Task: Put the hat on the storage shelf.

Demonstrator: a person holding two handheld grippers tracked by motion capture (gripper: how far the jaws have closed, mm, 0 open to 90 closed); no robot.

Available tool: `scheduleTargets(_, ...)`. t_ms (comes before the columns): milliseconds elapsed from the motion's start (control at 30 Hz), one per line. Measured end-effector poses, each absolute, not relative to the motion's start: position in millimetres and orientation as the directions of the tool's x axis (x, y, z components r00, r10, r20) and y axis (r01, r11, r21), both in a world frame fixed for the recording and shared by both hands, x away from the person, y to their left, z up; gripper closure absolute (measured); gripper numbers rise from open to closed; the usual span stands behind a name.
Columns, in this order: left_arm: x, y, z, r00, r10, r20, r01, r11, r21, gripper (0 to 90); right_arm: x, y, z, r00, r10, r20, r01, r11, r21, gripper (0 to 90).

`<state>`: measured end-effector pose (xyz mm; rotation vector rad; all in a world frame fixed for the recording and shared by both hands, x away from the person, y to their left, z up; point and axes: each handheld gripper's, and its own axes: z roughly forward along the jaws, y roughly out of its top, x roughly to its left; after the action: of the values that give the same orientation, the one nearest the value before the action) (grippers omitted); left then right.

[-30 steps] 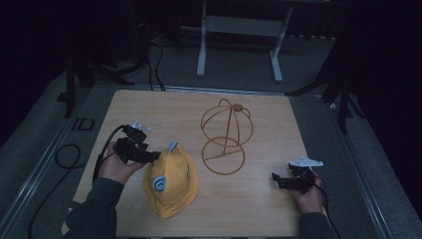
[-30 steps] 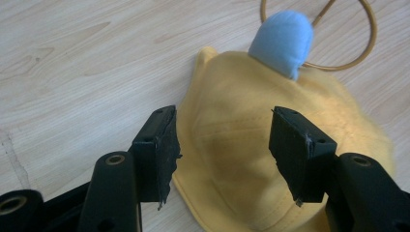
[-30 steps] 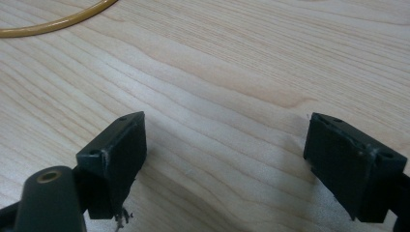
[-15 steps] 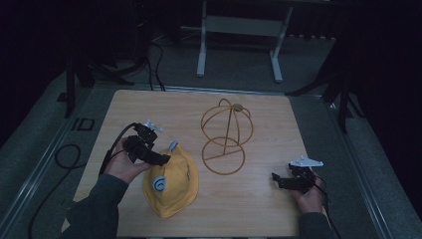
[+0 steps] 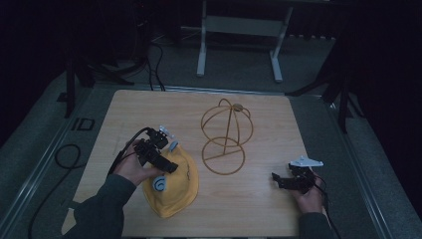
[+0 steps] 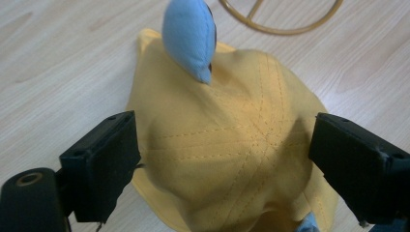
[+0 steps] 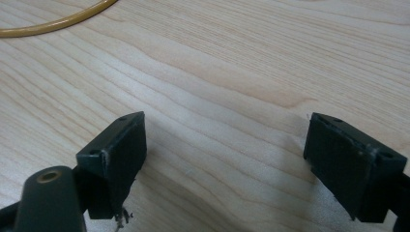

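Between the left tool's (image 6: 222,159) spread jaws: yellow cap (image 6: 232,150).

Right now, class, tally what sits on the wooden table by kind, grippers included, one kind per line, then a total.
Yellow hat: 1
Gold wire hat stand: 1
Grippers: 2, the left gripper open over the hat and the right gripper open above bare table
Total: 4

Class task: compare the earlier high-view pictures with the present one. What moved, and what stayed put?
The left tongs moved right and toward the person, coming over the yellow fabric hat with blue ears, jaws open, nothing gripped. The right tongs, hat and gold wire hat stand stayed put.
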<state>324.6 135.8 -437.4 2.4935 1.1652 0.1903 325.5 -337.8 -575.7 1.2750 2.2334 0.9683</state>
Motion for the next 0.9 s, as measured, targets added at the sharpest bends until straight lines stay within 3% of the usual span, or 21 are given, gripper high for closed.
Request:
scheduleTargets(100, 324.2, 134.2, -438.2, 0.642, 0.766, -0.023, 0.712, -0.585, 0.388, 18.2, 325.5, -337.7, -575.7, -0.509, 0.861, 0.003, 0.59, 0.347, 0.729, 15.3)
scheduleTargets(267, 324.0, 136.6, -435.4, 0.642, 0.766, -0.036, 0.712, -0.578, 0.399, 50.6, 325.5, -337.8, -575.7, -0.509, 0.861, 0.003, 0.59, 0.347, 0.729, 15.3)
scheduleTargets(433, 326.1, 141.0, -433.9, 0.637, 0.77, -0.035, 0.717, -0.575, 0.395, 69.9, 325.5, -337.8, -575.7, -0.51, 0.86, 0.003, 0.59, 0.347, 0.729, 15.3)
scheduleTargets(633, 331.4, 148.4, -433.2, 0.632, 0.775, -0.025, 0.725, -0.579, 0.372, 78.4, 325.6, -337.8, -575.7, -0.51, 0.86, 0.002, 0.589, 0.348, 0.729, 15.2)
scheduleTargets(900, 336.0, 152.8, -425.1, 0.64, 0.769, -0.003, 0.718, -0.596, 0.36, 80.5, 325.6, -337.9, -575.8, -0.511, 0.86, 0.001, 0.588, 0.349, 0.729, 15.2)
